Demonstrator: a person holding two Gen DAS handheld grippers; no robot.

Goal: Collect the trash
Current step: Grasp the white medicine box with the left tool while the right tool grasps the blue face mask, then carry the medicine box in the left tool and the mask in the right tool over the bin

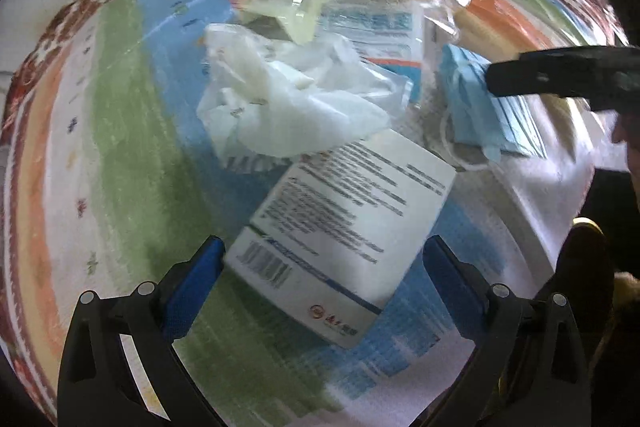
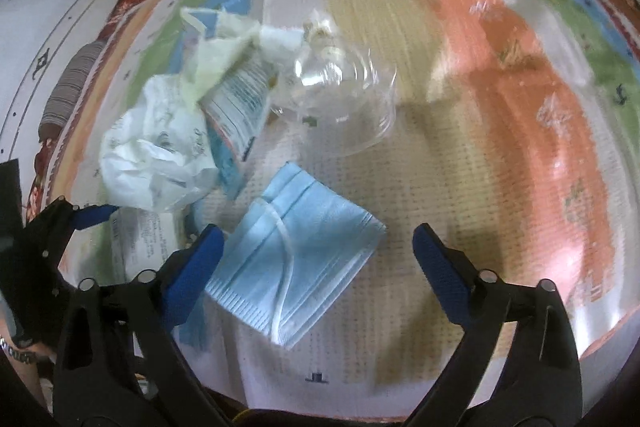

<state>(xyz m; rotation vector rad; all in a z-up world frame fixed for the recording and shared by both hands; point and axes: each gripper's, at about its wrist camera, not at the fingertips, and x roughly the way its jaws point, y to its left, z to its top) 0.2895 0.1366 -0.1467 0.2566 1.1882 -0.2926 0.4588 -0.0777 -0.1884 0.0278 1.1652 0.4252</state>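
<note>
Pale-blue pleated face mask (image 2: 294, 263) lies flat between the wide-spread fingers of the right gripper (image 2: 318, 259), unpinched, likely lined up for a grab. Left gripper (image 1: 324, 269), jaws also wide, straddles a white printed box (image 1: 340, 239), crumpled wrapper (image 1: 288, 99) just beyond.

Left gripper (image 1: 322, 267): black plastic frame, two angled fingers (image 1: 200, 279) with blue textured pads, silver round screws along the finger arms, cut-out slots in the black links. Right gripper (image 2: 318, 263): same build, black arms, blue ribbed pads on the fingers (image 2: 440, 271), silver screw heads. Patterned band (image 2: 18, 349) at lower left edge, detail unclear.
</note>
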